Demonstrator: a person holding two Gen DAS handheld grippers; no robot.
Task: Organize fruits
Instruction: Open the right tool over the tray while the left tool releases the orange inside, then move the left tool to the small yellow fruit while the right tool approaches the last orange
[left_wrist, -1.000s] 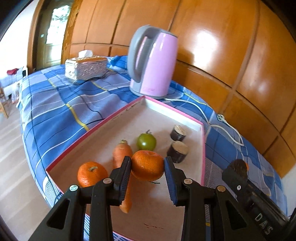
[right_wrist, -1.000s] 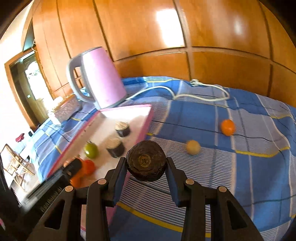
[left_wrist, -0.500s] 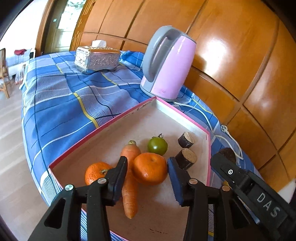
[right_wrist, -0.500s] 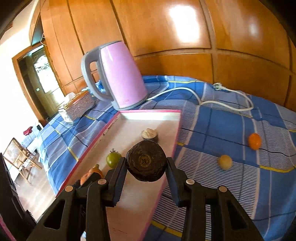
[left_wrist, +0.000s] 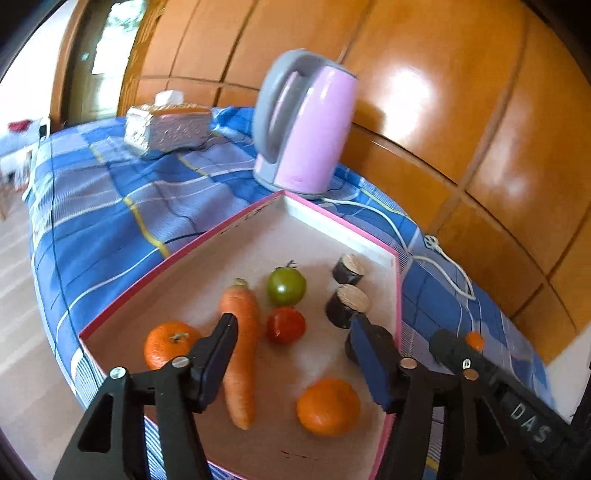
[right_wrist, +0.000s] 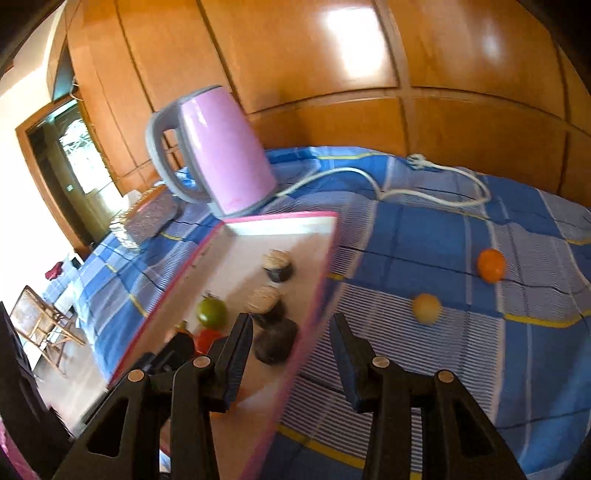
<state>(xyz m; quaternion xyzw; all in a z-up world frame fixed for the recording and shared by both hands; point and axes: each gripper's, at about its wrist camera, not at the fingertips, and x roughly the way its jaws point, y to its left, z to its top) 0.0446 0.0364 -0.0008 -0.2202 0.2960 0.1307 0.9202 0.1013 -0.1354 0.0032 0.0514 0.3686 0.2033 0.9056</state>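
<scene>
Orange fruit in the pink-rimmed tray (left_wrist: 258, 216): two oranges (left_wrist: 328, 406). Also inside are one carrot (left_wrist: 240, 350), one green tomato (left_wrist: 286, 286), one red tomato (left_wrist: 285, 325) and three dark round pieces (right_wrist: 275, 341). The carrot lies lengthwise, stalk end toward the kettle (left_wrist: 310, 129), tip toward the near rim. On the checked cloth (right_wrist: 424, 236) beside the tray lie one loose orange fruit (right_wrist: 490, 265) and one yellow fruit (right_wrist: 426, 308). The left gripper (left_wrist: 293, 323) jaws are opening and grip nothing. The right gripper (right_wrist: 291, 321) jaws stand apart, empty.
</scene>
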